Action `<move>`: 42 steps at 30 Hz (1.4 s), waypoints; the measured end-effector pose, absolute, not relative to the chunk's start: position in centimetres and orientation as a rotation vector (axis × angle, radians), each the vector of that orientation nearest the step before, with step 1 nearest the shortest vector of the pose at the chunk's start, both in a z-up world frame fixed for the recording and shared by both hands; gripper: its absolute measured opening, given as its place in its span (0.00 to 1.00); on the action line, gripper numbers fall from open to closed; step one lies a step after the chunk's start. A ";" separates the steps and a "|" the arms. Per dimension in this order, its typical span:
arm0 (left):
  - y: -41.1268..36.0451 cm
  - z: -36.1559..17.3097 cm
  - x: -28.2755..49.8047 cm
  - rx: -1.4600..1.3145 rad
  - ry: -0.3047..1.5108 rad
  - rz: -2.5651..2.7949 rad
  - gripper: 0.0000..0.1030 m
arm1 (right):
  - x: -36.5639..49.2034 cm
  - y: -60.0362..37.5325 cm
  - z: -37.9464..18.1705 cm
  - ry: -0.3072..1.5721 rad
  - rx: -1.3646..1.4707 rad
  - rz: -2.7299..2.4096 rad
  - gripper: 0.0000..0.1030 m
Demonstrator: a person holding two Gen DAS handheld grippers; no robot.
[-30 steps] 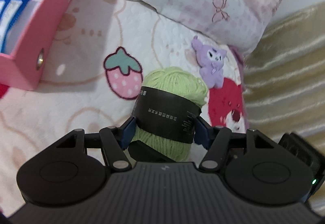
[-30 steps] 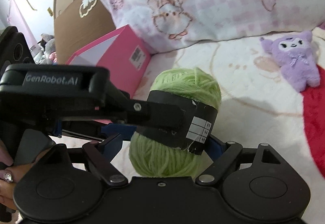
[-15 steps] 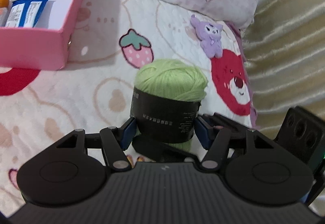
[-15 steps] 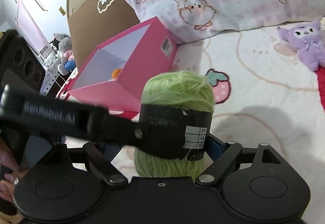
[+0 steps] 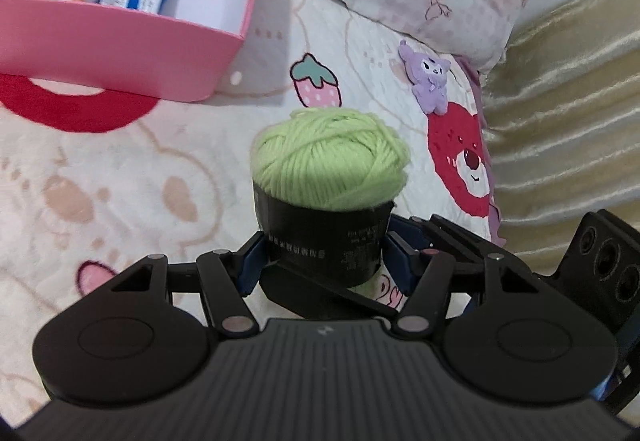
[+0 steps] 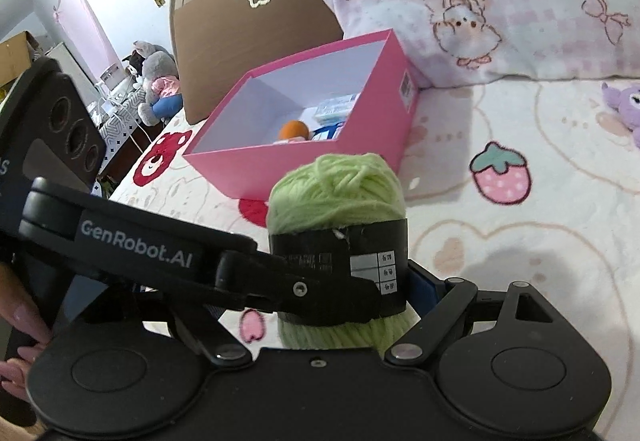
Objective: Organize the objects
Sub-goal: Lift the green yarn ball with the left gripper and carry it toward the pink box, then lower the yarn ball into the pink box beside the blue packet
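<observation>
Two hand-held grippers clamping green yarn ball (image 5: 330, 161), pink box (image 5: 120, 53) beyond, purple plush (image 5: 428, 81) aside

Both tools are matte black plastic. The left hand-held gripper (image 5: 322, 261) has a ribbed body, two round discs at 8 and 4 o'clock, silver pivot pins and blue pads (image 5: 249, 268). The right hand-held gripper (image 6: 344, 297) matches it; white "GenRobot.AI" lettering marks the arm at 9 o'clock.
</observation>
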State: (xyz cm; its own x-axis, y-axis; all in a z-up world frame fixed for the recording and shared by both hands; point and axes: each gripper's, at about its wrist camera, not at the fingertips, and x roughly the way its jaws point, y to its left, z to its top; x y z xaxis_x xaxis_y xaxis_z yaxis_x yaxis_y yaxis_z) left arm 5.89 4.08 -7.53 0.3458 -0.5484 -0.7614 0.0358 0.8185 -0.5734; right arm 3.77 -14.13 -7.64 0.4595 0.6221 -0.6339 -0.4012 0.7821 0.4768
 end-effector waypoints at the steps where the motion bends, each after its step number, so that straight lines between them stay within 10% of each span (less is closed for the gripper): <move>1: 4.3 -7.1 5.7 -0.508 1.163 -0.397 0.59 | 3.6 -13.9 -7.3 0.904 0.292 0.635 0.86; 42: 12.0 5.9 14.1 -0.410 1.092 -0.301 0.60 | 14.1 -9.5 3.0 0.901 0.431 0.784 0.87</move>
State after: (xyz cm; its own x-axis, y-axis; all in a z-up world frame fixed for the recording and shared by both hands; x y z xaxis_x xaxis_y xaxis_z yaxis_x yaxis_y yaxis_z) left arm 14.12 12.04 5.95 0.4326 -0.4312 -0.7918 0.0351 0.8856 -0.4631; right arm 14.11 -9.53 2.96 0.3779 0.7589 -0.5304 -0.4199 0.6510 0.6323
